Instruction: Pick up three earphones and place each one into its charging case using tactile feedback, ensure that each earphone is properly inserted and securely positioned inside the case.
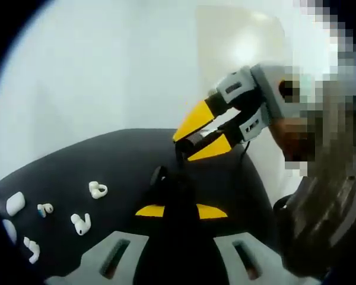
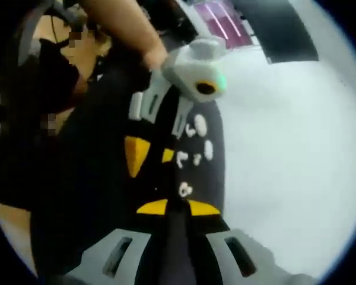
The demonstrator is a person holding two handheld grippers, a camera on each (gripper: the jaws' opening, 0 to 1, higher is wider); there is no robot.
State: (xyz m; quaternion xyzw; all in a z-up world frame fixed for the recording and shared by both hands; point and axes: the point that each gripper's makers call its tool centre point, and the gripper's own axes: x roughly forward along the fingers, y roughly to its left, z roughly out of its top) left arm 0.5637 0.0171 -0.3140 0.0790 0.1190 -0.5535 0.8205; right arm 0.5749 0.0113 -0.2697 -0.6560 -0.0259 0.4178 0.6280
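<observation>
Left gripper (image 1: 179, 209) and right gripper (image 1: 193, 141) meet over black mat (image 1: 118, 160), jaws narrow on dark object, contents indiscernible; white earphones (image 1: 81, 224) lie loose at left, awaiting insertion.

White earphones (image 1: 98, 190) (image 1: 81, 224) (image 1: 32, 249) lay loose and apart on black mat (image 1: 124, 160); white charging case (image 1: 15, 203) sat beside them.

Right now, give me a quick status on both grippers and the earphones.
Left gripper and right gripper both over the black mat, jaws near closed, nothing visibly held. Earphones loose on mat. Nothing blocking.
</observation>
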